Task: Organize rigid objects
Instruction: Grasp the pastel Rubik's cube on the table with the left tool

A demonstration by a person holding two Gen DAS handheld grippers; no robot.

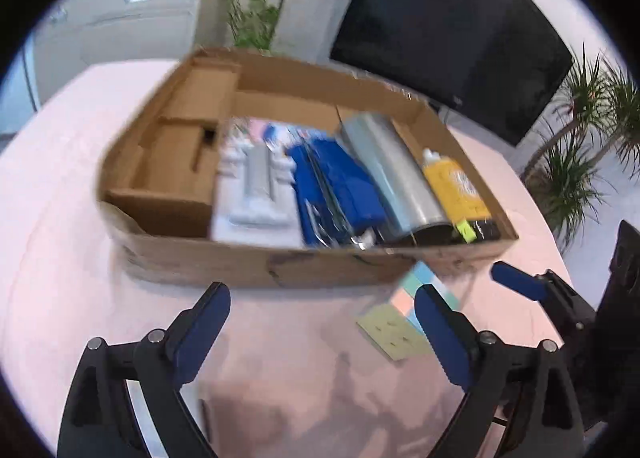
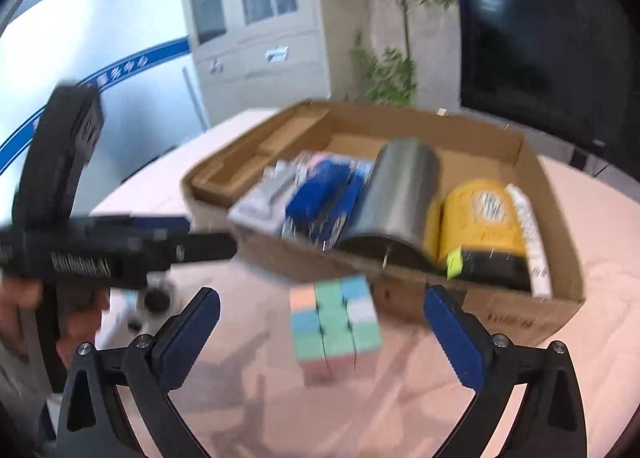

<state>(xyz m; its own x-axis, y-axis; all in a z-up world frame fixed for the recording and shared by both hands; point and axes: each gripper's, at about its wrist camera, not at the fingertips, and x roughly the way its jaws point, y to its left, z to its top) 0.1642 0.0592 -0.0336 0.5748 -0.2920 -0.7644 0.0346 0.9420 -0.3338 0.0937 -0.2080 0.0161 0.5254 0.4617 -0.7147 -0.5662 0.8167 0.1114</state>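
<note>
A pastel cube (image 2: 334,328) stands on the pink tablecloth just in front of a shallow cardboard box (image 2: 504,318). My right gripper (image 2: 322,294) is open, the cube between and just ahead of its fingers, with neither pad touching it. In the box lie a white packet (image 1: 252,186), a blue item (image 1: 336,190), a silver cylinder (image 1: 392,170) and a yellow bottle (image 1: 456,190). My left gripper (image 1: 324,292) is open over bare cloth before the box (image 1: 240,262). Its right finger partly hides the cube (image 1: 400,314). A right-gripper finger (image 1: 516,280) shows at the right.
A large black screen (image 1: 452,30) stands behind the table, with potted plants (image 1: 580,146) beside it and a grey cabinet (image 2: 256,18) farther back. The box's left end (image 1: 188,130) holds only cardboard inserts. A hand (image 2: 20,298) grips the left gripper's body (image 2: 100,254).
</note>
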